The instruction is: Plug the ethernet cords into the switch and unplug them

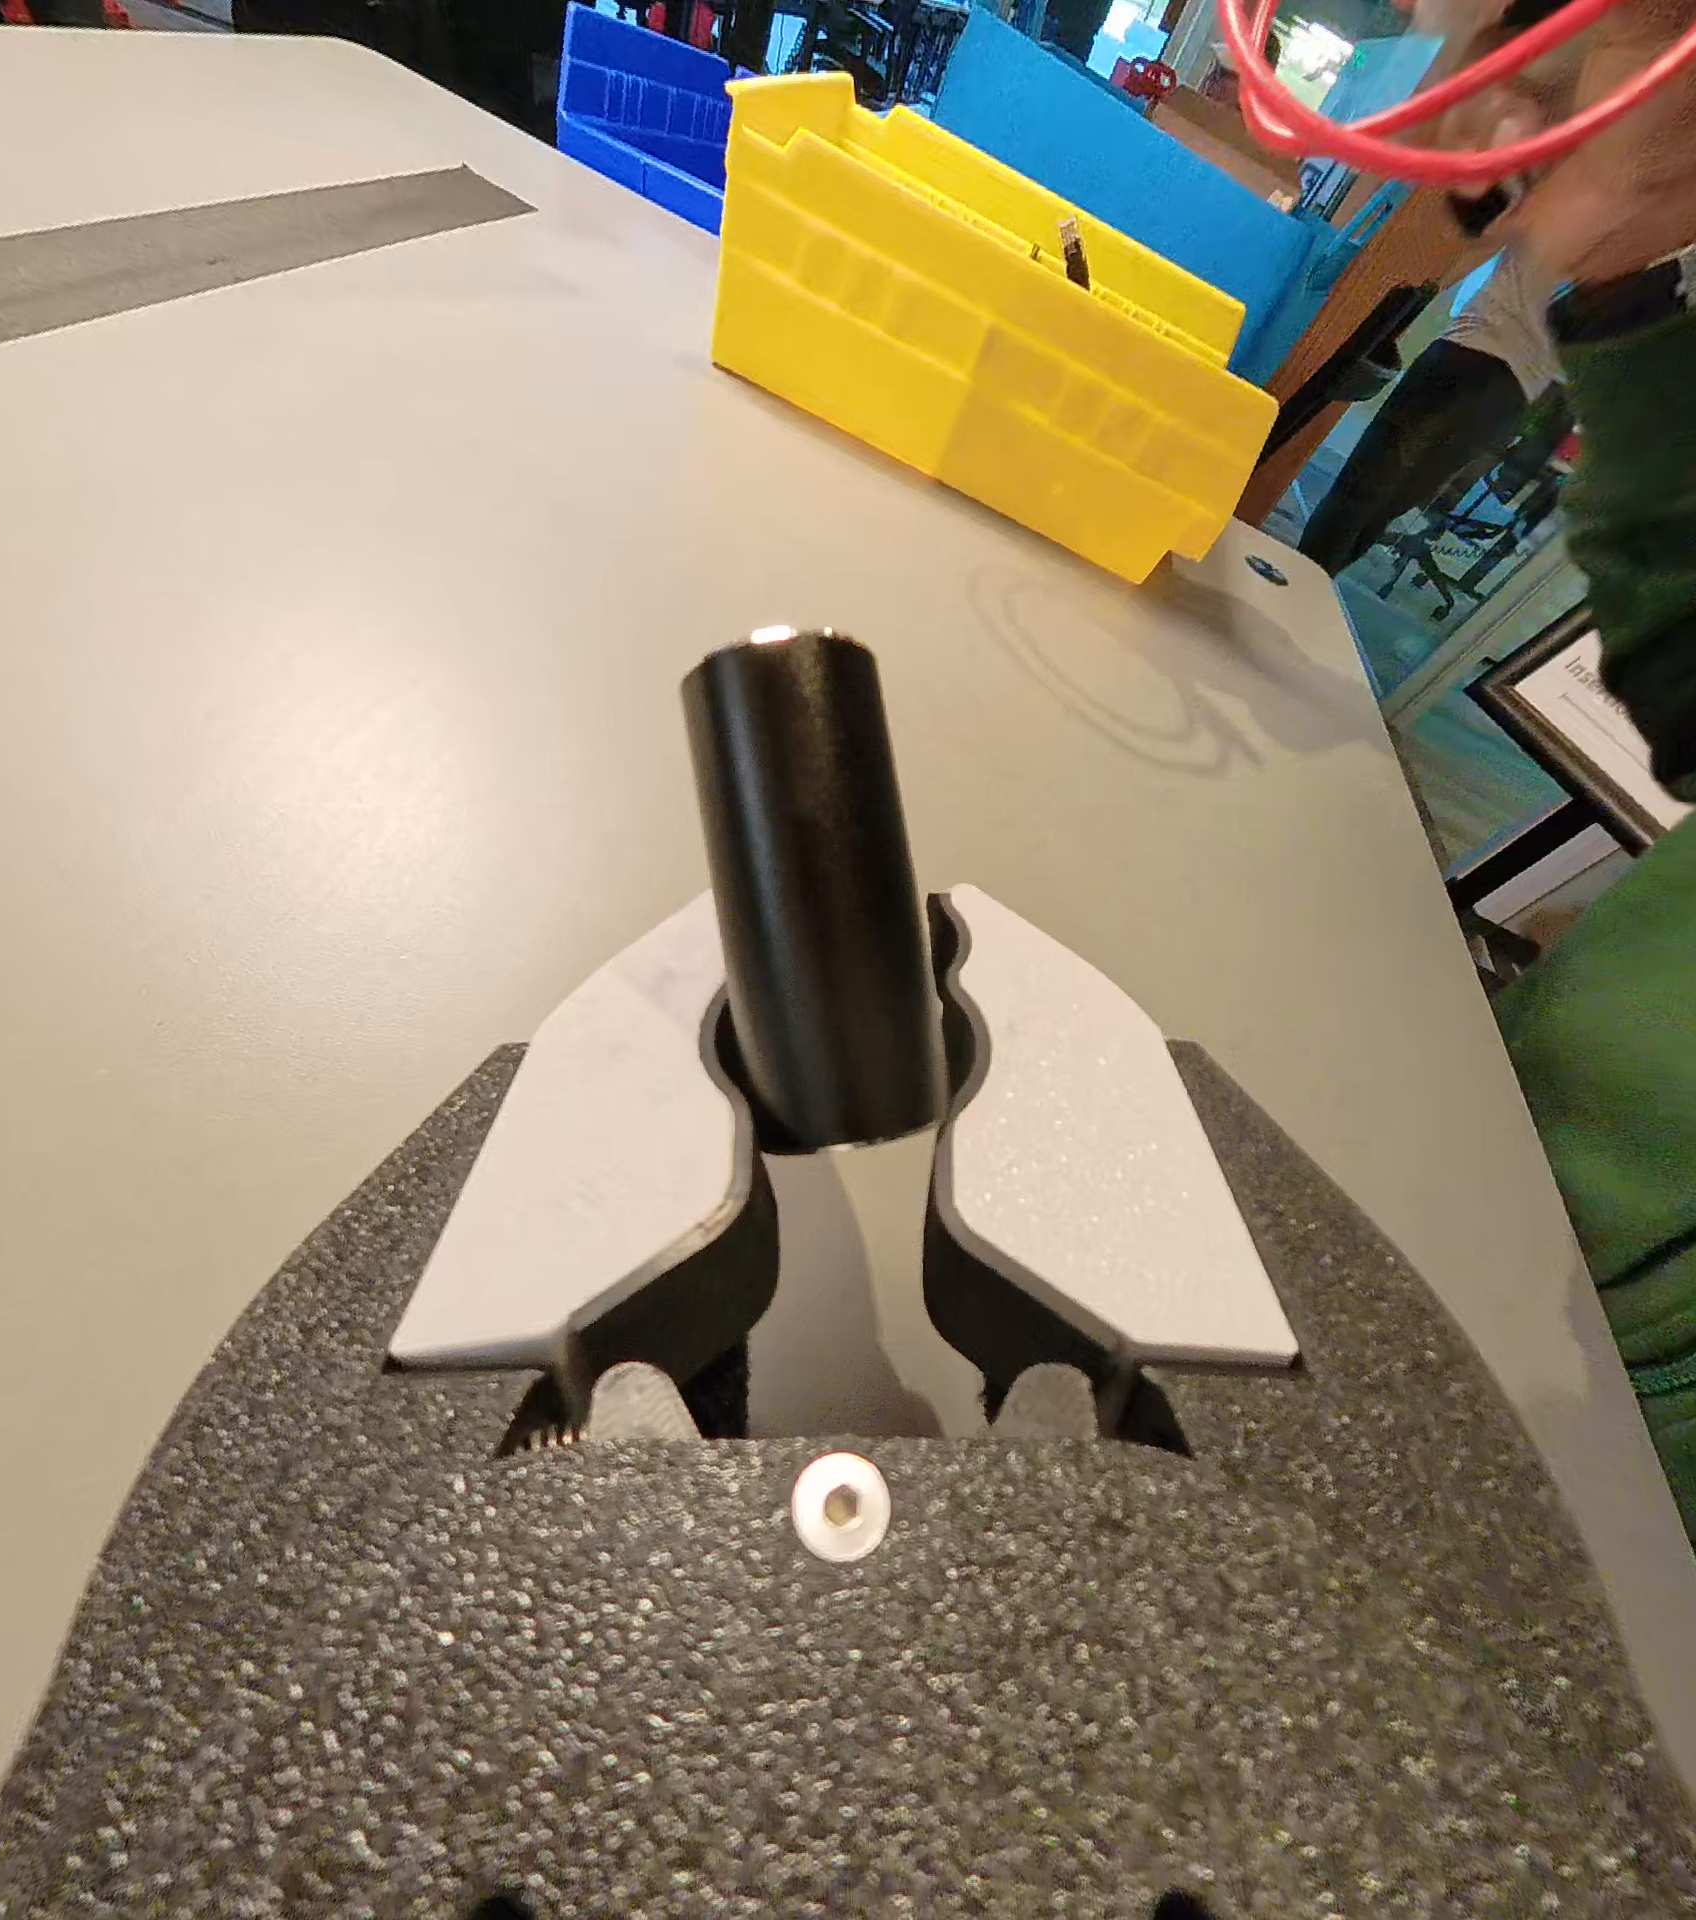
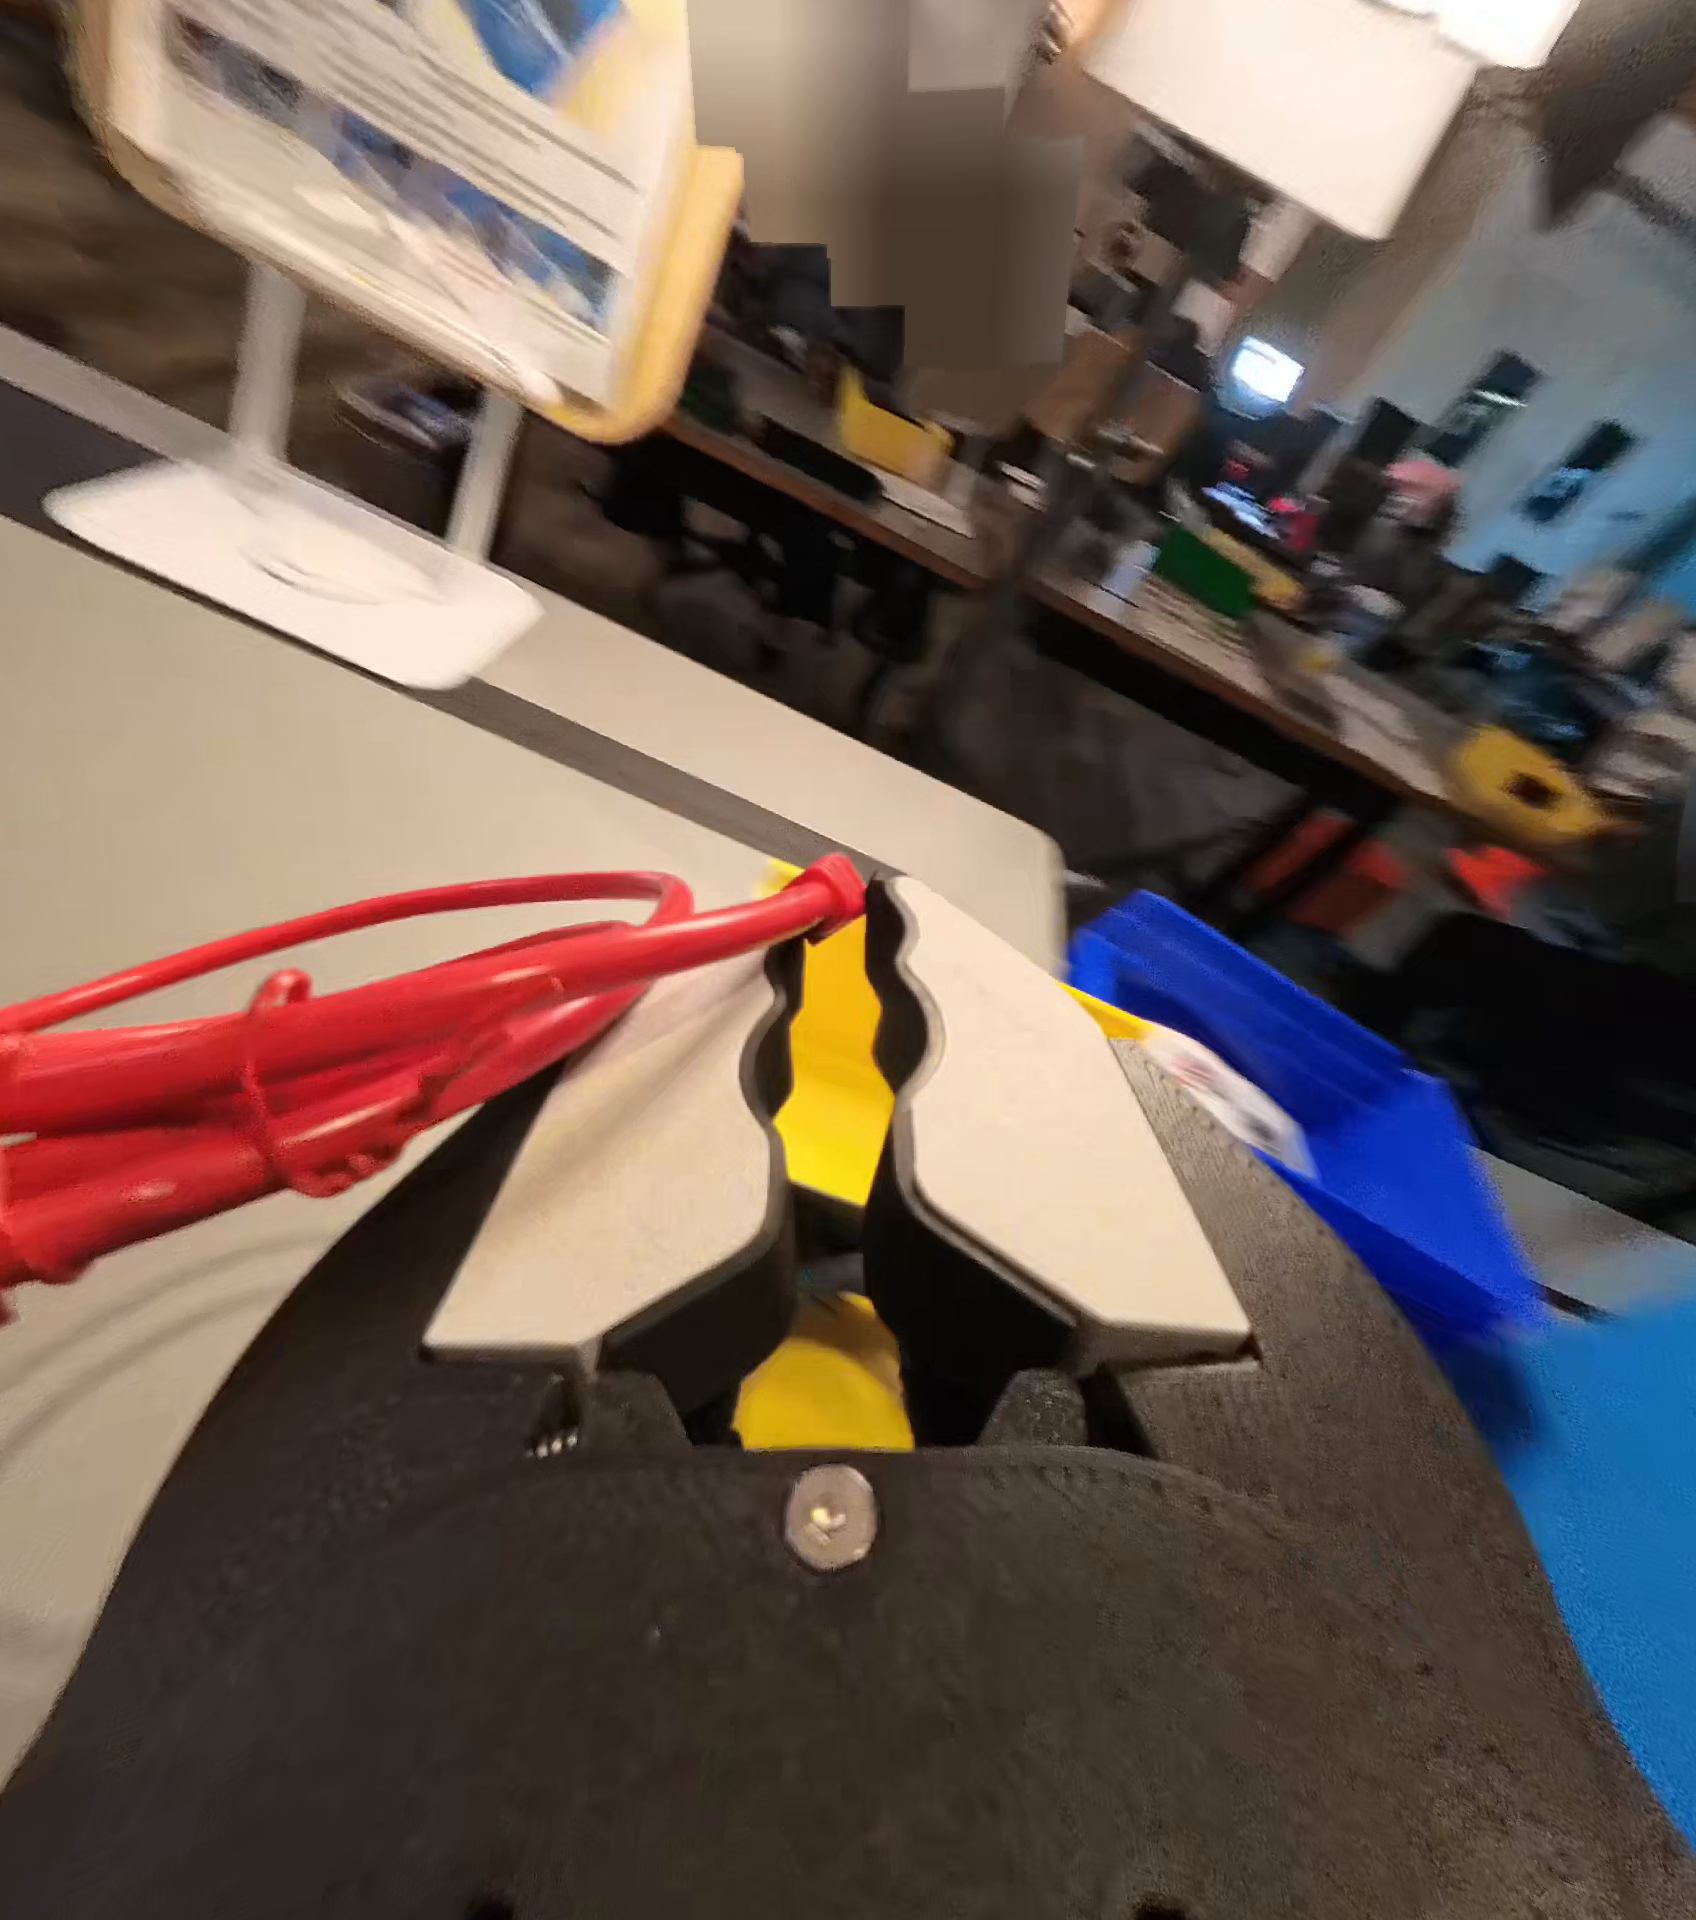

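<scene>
One red ethernet cord (image 2: 304,1049) bundle hangs pinched at the right gripper (image 2: 839,904) tip.

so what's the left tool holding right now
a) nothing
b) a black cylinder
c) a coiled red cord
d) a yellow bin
b: in the left wrist view the left tool is closed around a black cylinder that sticks up between its fingers over the grey table; the red cord is with the right tool.
</scene>
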`<state>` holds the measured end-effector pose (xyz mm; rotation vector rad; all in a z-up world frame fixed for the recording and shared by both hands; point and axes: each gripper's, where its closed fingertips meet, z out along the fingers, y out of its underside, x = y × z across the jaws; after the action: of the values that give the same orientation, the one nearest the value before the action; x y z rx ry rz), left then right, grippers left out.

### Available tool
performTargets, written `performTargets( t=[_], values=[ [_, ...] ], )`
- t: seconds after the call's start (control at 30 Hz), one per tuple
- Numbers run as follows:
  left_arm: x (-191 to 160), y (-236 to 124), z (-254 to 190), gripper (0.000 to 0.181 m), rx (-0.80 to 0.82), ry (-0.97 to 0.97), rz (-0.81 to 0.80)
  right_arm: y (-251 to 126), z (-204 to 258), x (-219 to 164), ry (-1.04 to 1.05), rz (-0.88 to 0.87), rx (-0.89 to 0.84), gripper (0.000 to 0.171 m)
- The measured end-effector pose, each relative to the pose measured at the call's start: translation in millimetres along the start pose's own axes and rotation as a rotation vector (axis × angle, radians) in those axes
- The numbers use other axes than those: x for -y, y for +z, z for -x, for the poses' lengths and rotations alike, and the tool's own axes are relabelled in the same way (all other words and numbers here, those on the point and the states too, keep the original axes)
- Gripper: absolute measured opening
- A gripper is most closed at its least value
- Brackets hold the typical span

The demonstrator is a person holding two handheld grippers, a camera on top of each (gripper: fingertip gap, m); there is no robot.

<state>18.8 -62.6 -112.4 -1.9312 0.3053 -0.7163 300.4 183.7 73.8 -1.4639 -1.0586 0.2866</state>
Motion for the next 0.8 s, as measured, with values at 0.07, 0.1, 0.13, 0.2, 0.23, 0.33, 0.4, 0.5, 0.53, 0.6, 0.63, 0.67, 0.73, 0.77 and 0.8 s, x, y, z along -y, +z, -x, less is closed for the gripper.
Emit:
performTargets(
  t=[0.07,0.1,0.13,0.2,0.23,0.33,0.4,0.5,0.53,0.6,0.63,0.67,0.73,0.77,0.8],
  values=[
    [0,0,0,0.03,0.0,0.001,0.003,-20,-49,-19,-0.103,0.131,-0.131,0.012],
    [-1,1,0,0.03,0.001,0.003,0.005,-29,-70,-30,-0.163,0.21,-0.188,0.012],
    [-1,1,0,0.03,0.002,0.004,0.007,-38,-87,-43,-0.226,0.298,-0.232,0.013],
    [-2,2,-1,0.03,0.005,0.01,0.013,-50,-115,-70,-0.356,0.486,-0.299,0.013],
    [-2,2,-1,0.03,0.007,0.013,0.017,-54,-123,-84,-0.42,0.589,-0.314,0.013],
    [-3,3,-1,0.03,0.014,0.023,0.027,-50,-126,-121,-0.644,0.848,-0.269,0.013],
    [-4,4,-1,0.03,0.016,0.031,0.031,-37,-114,-140,-0.768,0.97,-0.187,0.013],
    [-5,5,-2,0.03,0.019,0.041,0.038,-3,-89,-158,-0.857,1.013,-0.058,0.013],
    [-5,5,-2,0.03,0.019,0.043,0.039,7,-83,-166,-0.851,1.035,-0.016,0.013],
    [-5,5,-2,0.03,0.02,0.045,0.039,22,-76,-181,-0.836,1.087,0.041,0.014],
    [-5,5,-2,0.03,0.021,0.045,0.036,28,-78,-186,-0.838,1.1,0.041,0.014],
    [-4,4,-2,0.03,0.021,0.043,0.031,31,-80,-192,-0.831,1.12,0.045,0.014],
    [-3,3,-1,0.03,0.021,0.036,0.021,33,-85,-200,-0.807,1.136,0.051,0.016],
    [-2,3,-1,0.03,0.02,0.03,0.017,32,-87,-201,-0.786,1.124,0.054,0.022],
    [-2,2,0,0.03,0.018,0.025,0.013,31,-89,-200,-0.753,1.112,0.055,0.025]
  ],
)
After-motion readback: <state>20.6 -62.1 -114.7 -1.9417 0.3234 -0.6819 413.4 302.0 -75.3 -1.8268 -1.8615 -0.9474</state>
